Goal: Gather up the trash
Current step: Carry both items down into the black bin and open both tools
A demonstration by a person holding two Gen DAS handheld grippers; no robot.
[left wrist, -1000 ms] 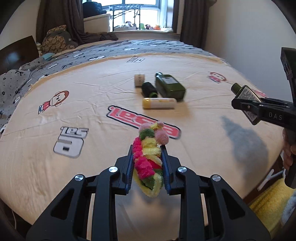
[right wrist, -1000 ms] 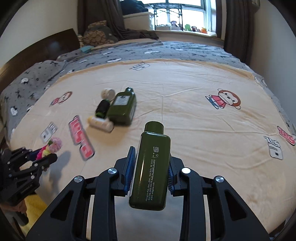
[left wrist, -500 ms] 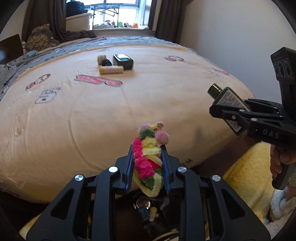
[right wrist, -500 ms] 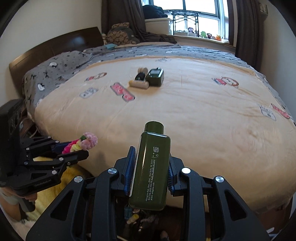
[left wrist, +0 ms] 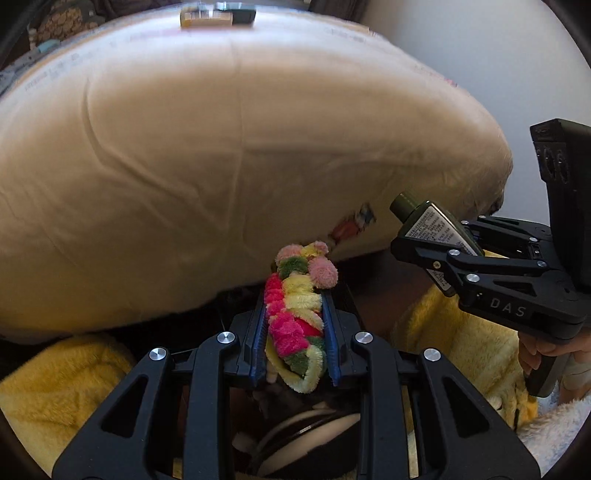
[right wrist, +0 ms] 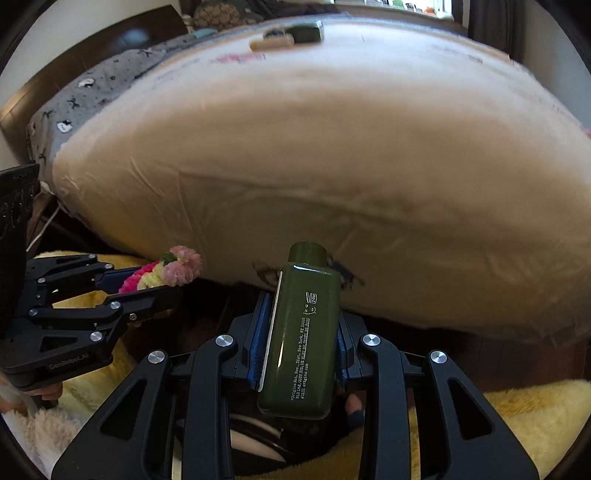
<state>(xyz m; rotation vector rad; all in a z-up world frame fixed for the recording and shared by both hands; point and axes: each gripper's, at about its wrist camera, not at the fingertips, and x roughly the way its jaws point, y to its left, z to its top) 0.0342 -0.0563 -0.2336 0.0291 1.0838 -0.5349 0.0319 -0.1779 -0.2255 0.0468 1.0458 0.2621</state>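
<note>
**Both claws loaded at the bed edge**

Beige bed (left wrist: 207,155) fills my view. Left claw (left wrist: 295,325) pinches the fuzzy toy (left wrist: 295,314); right claw (right wrist: 301,339) pinches the green bottle (right wrist: 301,332), lengthwise. A dark bin (left wrist: 306,432), I judge, sits directly below both.

Soft daylight, motion-blurred bed (left wrist: 221,147), fisheye-bent edges, dark shadowed floor

I can't make out the items (left wrist: 218,16) left far up the bed (left wrist: 221,147); they're smeared and cut off at the top edge. My left claw (left wrist: 295,325) hides most of the round container (left wrist: 314,432) below it
</note>
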